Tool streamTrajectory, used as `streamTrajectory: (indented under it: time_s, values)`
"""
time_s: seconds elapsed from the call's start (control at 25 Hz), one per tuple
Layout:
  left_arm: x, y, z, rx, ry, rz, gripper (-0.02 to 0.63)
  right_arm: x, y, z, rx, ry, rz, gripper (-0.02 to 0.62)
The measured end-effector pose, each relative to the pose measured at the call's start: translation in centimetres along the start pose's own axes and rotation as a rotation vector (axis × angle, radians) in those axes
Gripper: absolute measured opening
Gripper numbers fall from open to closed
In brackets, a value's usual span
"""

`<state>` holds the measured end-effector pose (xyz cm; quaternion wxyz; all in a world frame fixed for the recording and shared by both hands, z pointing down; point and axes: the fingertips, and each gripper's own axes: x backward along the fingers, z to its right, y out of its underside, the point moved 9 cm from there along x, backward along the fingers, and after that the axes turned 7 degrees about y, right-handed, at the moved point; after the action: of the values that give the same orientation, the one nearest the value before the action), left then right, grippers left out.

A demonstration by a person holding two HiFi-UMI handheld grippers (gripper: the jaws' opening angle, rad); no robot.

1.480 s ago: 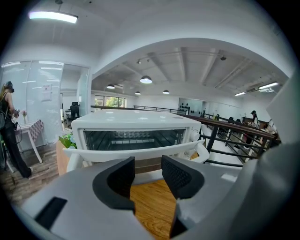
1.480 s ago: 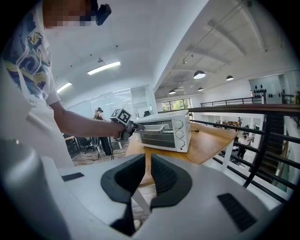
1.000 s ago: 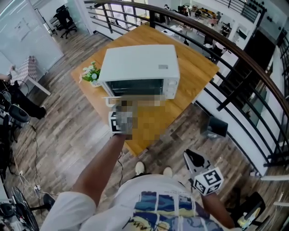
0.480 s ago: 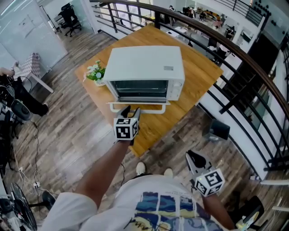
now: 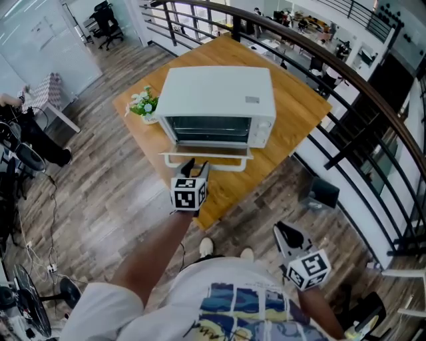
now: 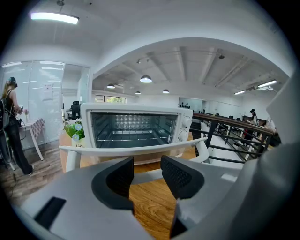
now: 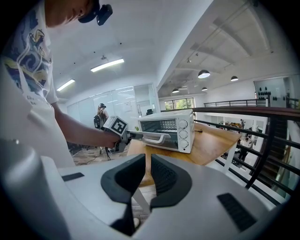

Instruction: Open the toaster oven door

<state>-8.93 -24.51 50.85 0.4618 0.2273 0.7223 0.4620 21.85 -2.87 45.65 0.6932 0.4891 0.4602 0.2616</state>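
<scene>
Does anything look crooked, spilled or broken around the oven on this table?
Nothing stands out. The toaster oven sits flat on the wooden table with its door folded down open, and no damage shows. The flower pot beside it stands upright. The left gripper, jaws apart, is near the door handle.

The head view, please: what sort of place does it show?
Likely an office mezzanine: a curved black metal railing overlooks desks below, and black swivel office chairs stand by a glass partition.
</scene>
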Motion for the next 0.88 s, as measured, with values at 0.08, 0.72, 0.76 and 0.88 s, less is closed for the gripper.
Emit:
streamTrajectory:
  time_s: [0.08,0.72,0.76,0.88]
  values:
    - [-0.1,0.3,0.0,0.001,0.000,-0.002,0.173,-0.1,0.1,0.1,-0.001,0.000,0.002,0.038]
    - [0.4,3.0,0.3,0.009,-0.003,-0.029,0.173,-0.6,0.3,-0.4,-0.003,-0.006,-0.010,0.037]
    - [0.4,3.2,0.3,0.010,-0.004,-0.031,0.173,-0.7,0.4,-0.4,-0.003,-0.005,-0.012,0.037]
    - [0.3,3.8,0.3,0.013,-0.006,-0.035,0.173,-0.8,0.4,-0.5,-0.003,-0.002,-0.016,0.037]
